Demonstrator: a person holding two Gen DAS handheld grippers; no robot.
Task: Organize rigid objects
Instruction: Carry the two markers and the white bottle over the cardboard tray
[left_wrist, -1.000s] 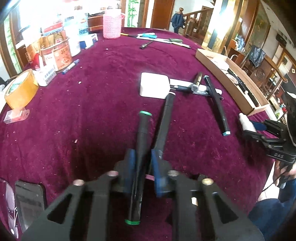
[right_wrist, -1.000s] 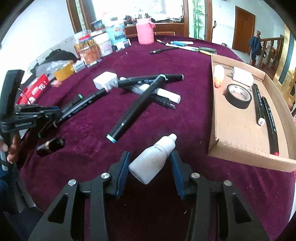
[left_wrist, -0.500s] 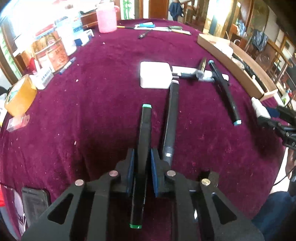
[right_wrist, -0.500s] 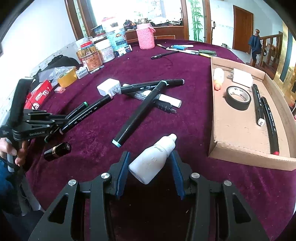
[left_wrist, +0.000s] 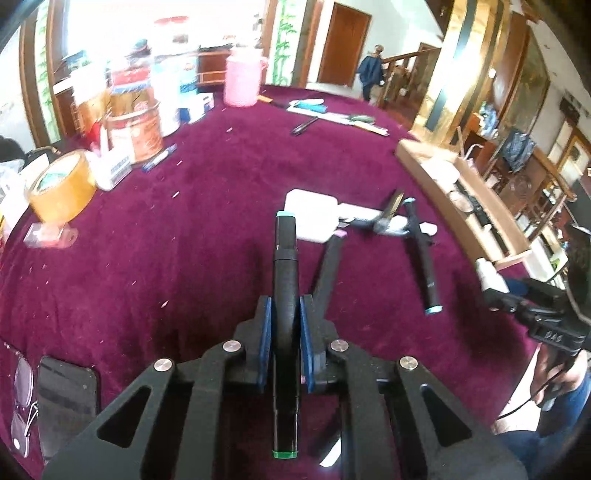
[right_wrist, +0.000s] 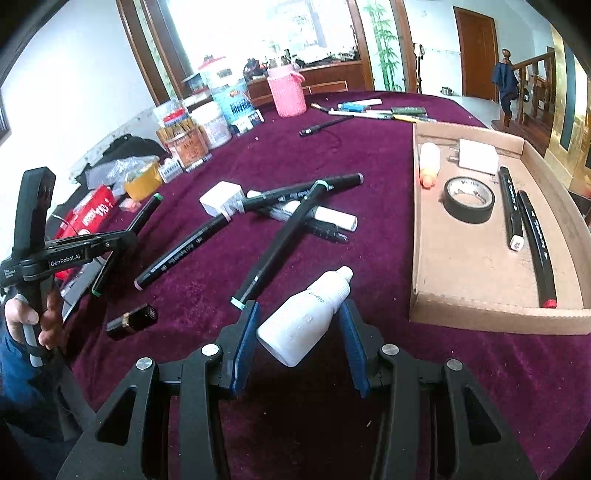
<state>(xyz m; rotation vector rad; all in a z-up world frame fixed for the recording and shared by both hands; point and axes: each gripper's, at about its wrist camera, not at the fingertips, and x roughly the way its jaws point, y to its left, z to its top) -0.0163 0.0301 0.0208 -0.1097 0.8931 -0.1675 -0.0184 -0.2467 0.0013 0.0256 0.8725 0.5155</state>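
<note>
Lifted since a second ago, the green-tipped marker now hangs clear of the cloth, clamped between the blue pads of the left hand-held gripper with its far cap pointing toward the white block. Seen from the right wrist, that marker slants up out of the left hand-held gripper. The right hand-held gripper has its jaws spread wide, and the white dropper bottle sits tilted between the pads, nozzle aimed away; whether either pad presses it cannot be told. Just ahead of it lies a teal-tipped marker, crossing a loose heap of pens beside the white block, and a small dark lipstick tube lies to the left. The cardboard tray stands to the right, holding a roll of black tape and two markers. The table wears a deep maroon velvet cloth; jars, a pink basket and a roll of tan tape crowd its far edge, with wood-framed windows, a brown door and a stair rail behind.
</note>
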